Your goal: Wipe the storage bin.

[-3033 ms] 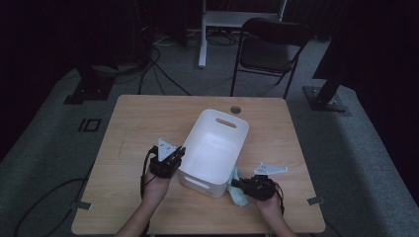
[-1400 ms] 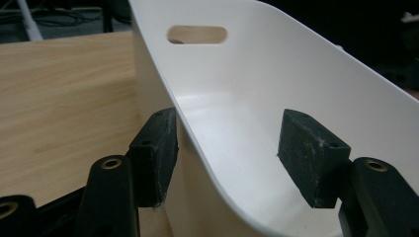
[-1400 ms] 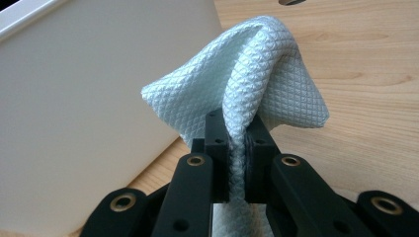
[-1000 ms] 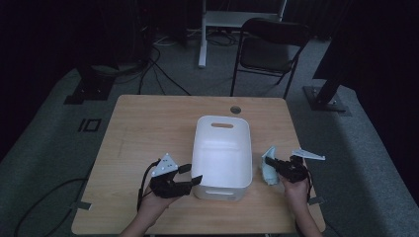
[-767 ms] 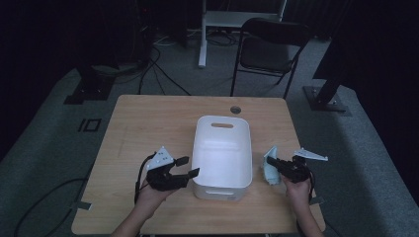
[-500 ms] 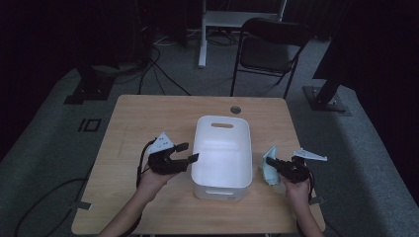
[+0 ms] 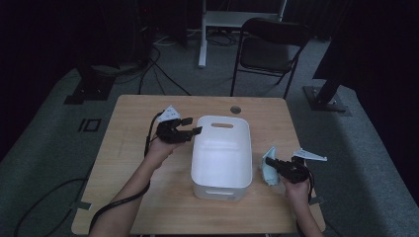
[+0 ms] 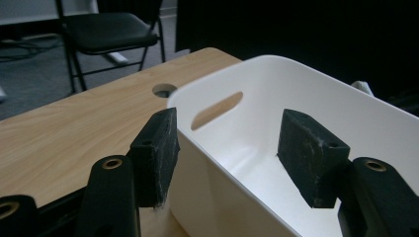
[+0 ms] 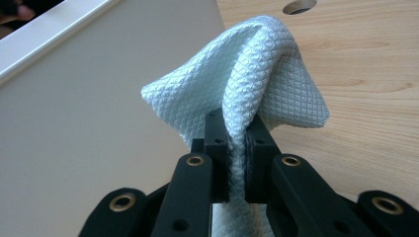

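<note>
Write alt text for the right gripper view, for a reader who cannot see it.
The right gripper pinches a pale blue, diamond-textured cloth between its shut black jaws, the fabric bunching up above them. To the left stands the smooth outer wall of a white bin, and to the right lies a light wooden table with a round hole at the top edge.

A tub point(image 7: 221, 157) stands on the middle of the table point(image 7: 123, 148), with a chair point(image 7: 269, 52) on the floor behind the table's far edge. The left gripper point(image 7: 190, 132) sits at the tub's far left rim, one jaw outside the wall and one inside. The right gripper point(image 7: 269, 163) is to the tub's right near the front, with a cloth point(image 7: 269, 173) between it and the tub wall
</note>
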`<action>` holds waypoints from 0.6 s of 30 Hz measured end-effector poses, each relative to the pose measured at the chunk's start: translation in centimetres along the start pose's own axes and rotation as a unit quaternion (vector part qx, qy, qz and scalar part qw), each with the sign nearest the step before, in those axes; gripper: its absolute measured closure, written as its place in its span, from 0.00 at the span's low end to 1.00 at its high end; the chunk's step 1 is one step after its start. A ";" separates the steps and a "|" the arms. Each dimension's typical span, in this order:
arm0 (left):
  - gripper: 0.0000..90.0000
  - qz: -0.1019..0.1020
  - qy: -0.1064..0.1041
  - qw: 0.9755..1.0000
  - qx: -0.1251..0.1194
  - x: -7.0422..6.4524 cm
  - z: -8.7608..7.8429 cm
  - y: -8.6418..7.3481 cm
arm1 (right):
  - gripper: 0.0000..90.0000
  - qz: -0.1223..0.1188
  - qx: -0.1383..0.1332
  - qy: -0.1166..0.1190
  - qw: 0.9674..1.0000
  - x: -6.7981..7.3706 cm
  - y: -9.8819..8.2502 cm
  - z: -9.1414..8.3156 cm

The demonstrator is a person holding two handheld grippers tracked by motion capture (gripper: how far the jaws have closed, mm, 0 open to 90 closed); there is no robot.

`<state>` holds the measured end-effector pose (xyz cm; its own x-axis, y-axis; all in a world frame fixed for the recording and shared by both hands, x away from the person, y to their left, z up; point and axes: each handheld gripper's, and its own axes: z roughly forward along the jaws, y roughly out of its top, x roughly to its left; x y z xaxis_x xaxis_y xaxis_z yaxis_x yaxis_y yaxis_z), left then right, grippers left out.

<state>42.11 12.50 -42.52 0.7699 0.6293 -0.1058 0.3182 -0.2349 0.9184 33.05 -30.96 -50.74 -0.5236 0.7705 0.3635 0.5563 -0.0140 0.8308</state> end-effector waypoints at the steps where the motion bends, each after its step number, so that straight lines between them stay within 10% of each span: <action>1: 0.46 0.000 -0.005 1.000 0.000 0.3 0.3 0.2 | 0.93 0.000 0.001 0.001 1.000 0.0 0.0 0.0; 18: 0.47 0.007 -0.049 0.999 0.015 4.1 5.2 2.0 | 0.93 -0.001 0.007 0.009 1.000 0.1 -0.3 0.3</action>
<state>48.73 10.73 -43.13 0.8242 0.5508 -0.1320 0.3233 -0.2661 0.9081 33.05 -30.66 -51.10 -0.5364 0.7584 0.3704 0.5646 -0.0038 0.8253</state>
